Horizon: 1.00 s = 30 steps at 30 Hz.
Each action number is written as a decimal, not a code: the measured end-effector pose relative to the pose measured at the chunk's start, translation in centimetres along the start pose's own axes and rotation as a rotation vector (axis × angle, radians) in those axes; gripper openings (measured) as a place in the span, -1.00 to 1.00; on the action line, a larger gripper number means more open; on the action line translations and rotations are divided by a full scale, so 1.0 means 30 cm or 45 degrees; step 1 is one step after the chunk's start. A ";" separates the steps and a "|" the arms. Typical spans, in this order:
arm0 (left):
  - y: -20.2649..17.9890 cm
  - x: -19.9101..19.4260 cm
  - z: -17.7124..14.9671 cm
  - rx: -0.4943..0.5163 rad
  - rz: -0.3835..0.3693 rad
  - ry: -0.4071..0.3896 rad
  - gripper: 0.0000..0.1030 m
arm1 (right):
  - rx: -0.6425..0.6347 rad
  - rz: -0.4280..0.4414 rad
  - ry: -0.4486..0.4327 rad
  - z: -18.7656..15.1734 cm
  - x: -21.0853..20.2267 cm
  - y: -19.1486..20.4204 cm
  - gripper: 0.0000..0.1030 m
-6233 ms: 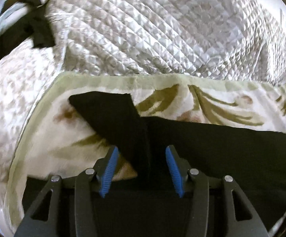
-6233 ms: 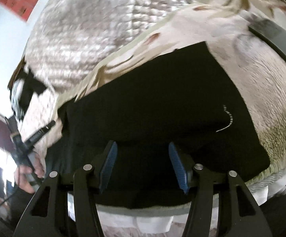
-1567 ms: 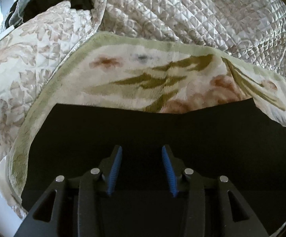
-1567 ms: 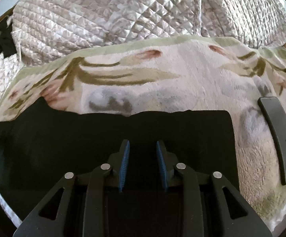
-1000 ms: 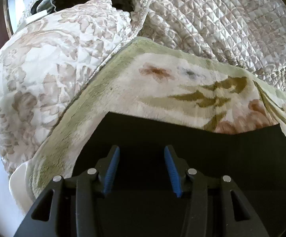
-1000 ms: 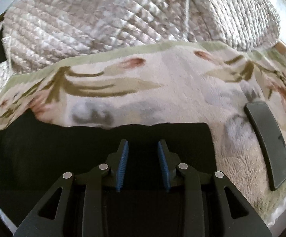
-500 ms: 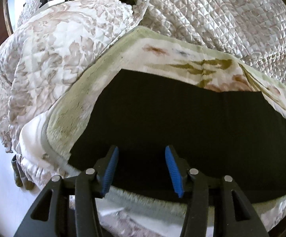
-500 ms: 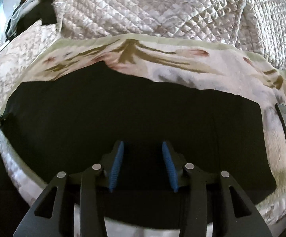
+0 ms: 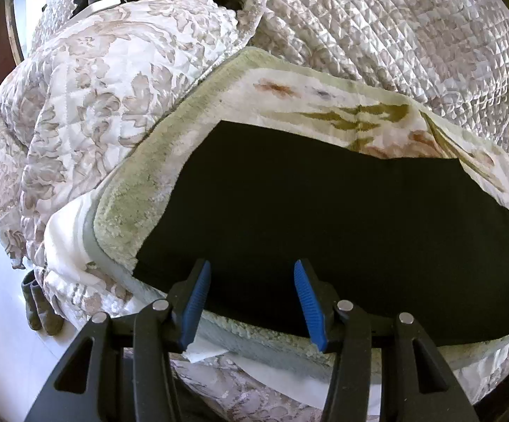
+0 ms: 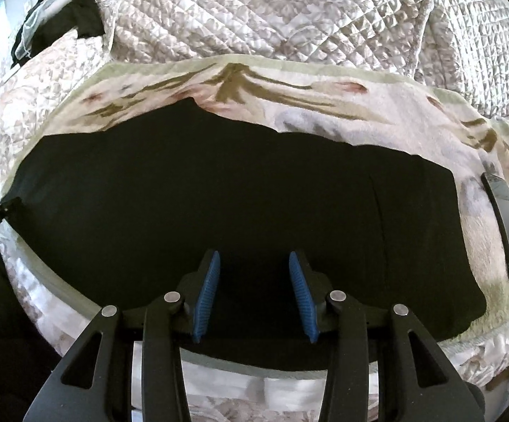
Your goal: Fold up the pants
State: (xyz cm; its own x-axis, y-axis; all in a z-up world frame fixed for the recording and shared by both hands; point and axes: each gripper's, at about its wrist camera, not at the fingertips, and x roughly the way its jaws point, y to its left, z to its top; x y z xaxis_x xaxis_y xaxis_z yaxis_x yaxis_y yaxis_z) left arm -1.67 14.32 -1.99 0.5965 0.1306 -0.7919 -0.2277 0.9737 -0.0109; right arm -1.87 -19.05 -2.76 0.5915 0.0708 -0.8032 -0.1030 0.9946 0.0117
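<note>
Both grippers have drawn back from the cloth since the earlier frames. Left wrist view: the left gripper (image 9: pixel 250 299) hovers with jaws apart and empty over the near edge of the black pants (image 9: pixel 324 218), which lie flat on a floral blanket (image 9: pixel 131 183) against a quilted bedspread (image 9: pixel 377 24). Right wrist view: the right gripper (image 10: pixel 252 295), jaws likewise parted and empty, overlooks the pants (image 10: pixel 219 193), with what appears to be a phone (image 10: pixel 506 225) just beyond their right end.

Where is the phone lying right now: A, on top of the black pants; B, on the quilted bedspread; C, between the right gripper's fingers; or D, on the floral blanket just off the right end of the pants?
D: in the right wrist view the phone lies on the floral blanket, beside the right end of the black pants.
</note>
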 end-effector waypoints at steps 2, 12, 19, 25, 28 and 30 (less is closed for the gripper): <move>0.010 -0.003 0.010 -0.005 -0.004 -0.010 0.02 | -0.007 0.021 -0.007 0.011 -0.004 0.015 -0.19; 0.142 0.030 0.111 -0.090 -0.032 -0.051 0.14 | -0.075 0.096 -0.029 0.075 0.003 0.118 -0.19; 0.206 0.115 0.147 -0.154 -0.085 0.025 0.20 | -0.118 0.113 -0.031 0.114 0.023 0.186 -0.19; 0.210 0.168 0.152 -0.167 -0.157 0.090 0.52 | -0.126 0.122 0.004 0.128 0.064 0.216 -0.19; 0.184 0.188 0.160 -0.130 -0.152 0.103 0.57 | -0.109 0.136 0.021 0.129 0.079 0.215 -0.19; 0.168 0.190 0.162 -0.112 -0.139 0.092 0.51 | -0.103 0.138 0.026 0.128 0.083 0.214 -0.19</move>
State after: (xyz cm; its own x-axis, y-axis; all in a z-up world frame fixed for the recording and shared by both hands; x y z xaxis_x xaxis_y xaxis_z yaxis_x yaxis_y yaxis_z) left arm 4.34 20.87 -3.58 0.5653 0.0079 -0.8249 -0.2328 0.9608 -0.1503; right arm 2.02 -12.20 -2.40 0.5574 0.1748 -0.8116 -0.2298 0.9719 0.0515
